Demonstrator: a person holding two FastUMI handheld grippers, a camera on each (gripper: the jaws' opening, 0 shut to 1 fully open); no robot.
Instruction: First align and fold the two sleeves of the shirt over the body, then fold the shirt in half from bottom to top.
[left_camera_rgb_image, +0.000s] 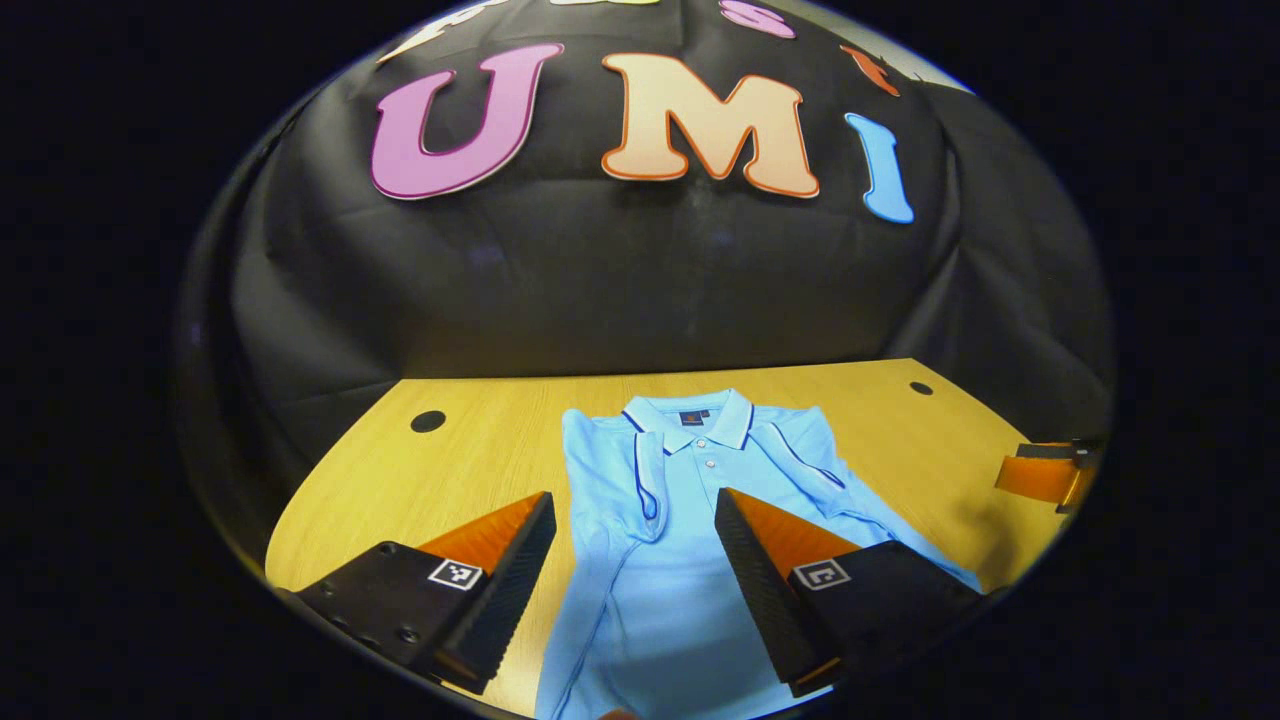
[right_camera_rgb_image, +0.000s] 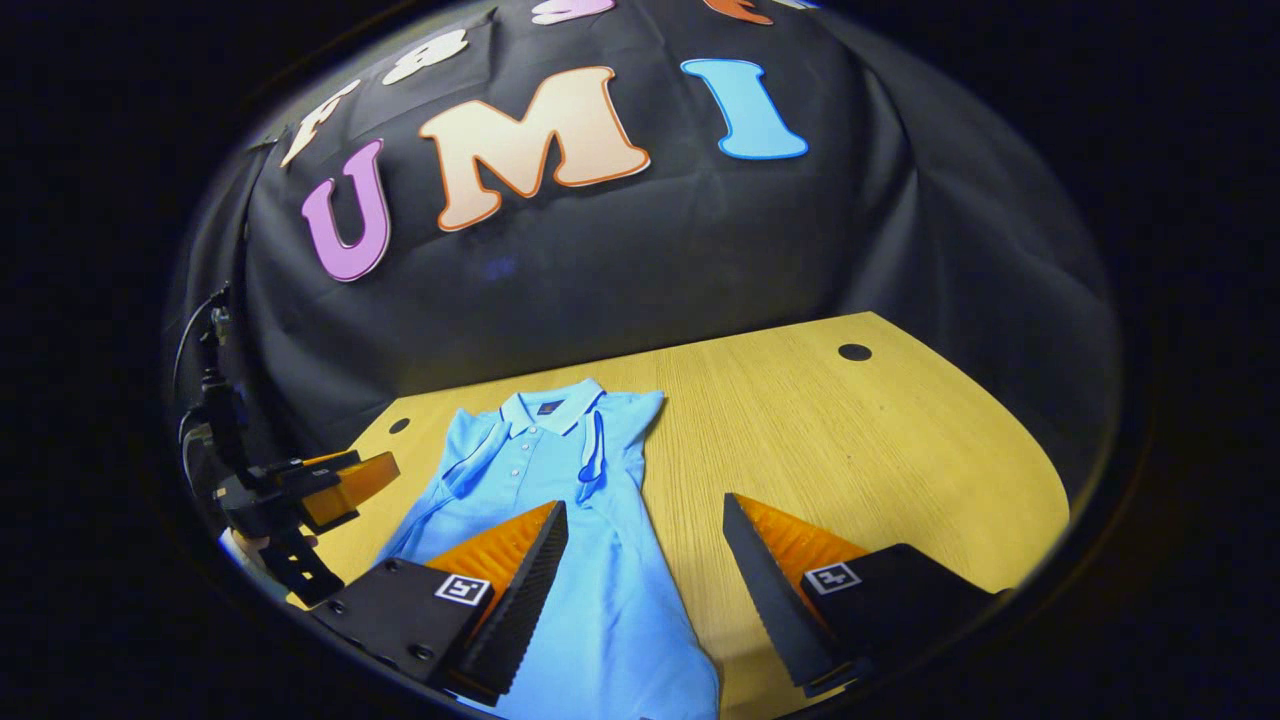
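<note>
Shirt: light blue polo (left_camera_rgb_image: 690, 520) lying flat on the wooden table (left_camera_rgb_image: 470, 450), collar toward the black back wall, both sleeves already folded in over the body, lower half not folded up
Left claw: (left_camera_rgb_image: 635, 540) wide apart above the shirt's chest, gripping nothing
Right claw: (right_camera_rgb_image: 645, 555) wide apart, holding nothing; one finger over the shirt, the other over bare table beside it
Other claw in sight: in the right gripper view the left claw hovers by the table's left edge, near the shirt
</note>
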